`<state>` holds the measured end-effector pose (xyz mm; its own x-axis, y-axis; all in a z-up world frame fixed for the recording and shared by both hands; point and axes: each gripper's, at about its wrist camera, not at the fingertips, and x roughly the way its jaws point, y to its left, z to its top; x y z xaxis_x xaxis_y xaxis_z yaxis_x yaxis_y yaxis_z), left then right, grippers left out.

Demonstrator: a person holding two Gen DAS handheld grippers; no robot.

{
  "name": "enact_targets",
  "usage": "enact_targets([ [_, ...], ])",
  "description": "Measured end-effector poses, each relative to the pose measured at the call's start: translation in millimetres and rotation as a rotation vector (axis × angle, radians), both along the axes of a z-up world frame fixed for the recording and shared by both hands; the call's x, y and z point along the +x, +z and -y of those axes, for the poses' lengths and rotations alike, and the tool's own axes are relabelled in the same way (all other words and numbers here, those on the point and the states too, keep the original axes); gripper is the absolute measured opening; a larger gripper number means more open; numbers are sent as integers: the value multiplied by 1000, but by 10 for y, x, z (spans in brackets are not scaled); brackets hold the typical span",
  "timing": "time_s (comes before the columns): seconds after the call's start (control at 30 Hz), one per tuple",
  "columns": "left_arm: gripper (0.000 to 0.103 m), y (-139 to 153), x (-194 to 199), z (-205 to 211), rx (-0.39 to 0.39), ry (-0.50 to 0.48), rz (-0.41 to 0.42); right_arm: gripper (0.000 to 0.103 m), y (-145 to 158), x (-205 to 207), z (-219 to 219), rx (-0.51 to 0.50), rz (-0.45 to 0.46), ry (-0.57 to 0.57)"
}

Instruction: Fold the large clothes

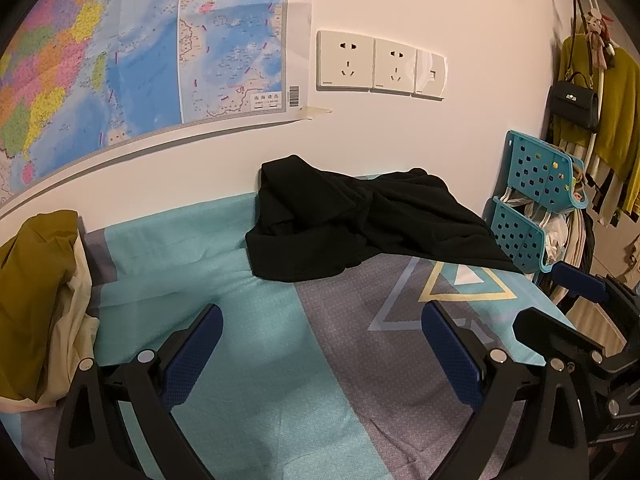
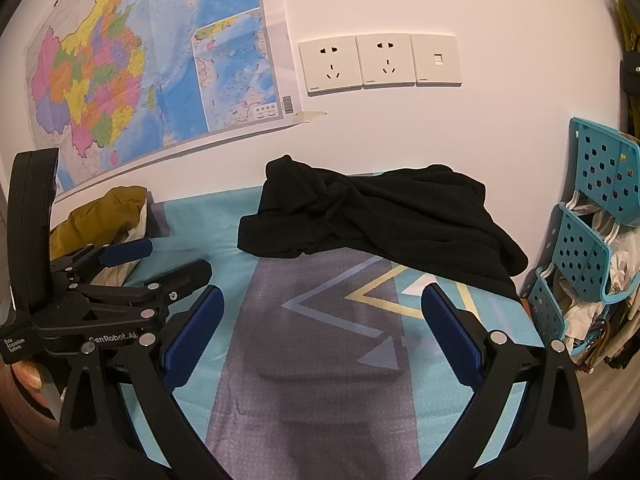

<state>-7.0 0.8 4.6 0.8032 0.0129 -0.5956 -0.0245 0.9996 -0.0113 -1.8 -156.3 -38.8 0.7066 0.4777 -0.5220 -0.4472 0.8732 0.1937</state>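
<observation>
Bedsheet of teal and grey geometric print [image 2: 320, 360] is backed by a white wall [image 1: 400, 140]. Crumpled black garment [image 1: 360, 220] is heaped against it. Left gripper [image 1: 322, 348] and right gripper [image 2: 322, 328] are held wide, empty, near the garment.

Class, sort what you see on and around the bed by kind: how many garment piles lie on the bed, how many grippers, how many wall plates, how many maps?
Garment piles: 2, the black garment and the mustard-and-cream pile
Grippers: 2, left gripper and right gripper
Wall plates: 3, the wall plates
Maps: 1, the map
Total: 8
</observation>
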Motion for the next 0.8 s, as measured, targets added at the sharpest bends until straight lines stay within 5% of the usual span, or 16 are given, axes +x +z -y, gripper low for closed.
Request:
enact_targets([
  [0.43,96,-125,209,-161,-19,17,-62,97,-6,305,-112,-69,7,48],
  [0.8,96,-330,629,-590,9,131,-95,97,-180,1452,-616,-236,-35,180],
])
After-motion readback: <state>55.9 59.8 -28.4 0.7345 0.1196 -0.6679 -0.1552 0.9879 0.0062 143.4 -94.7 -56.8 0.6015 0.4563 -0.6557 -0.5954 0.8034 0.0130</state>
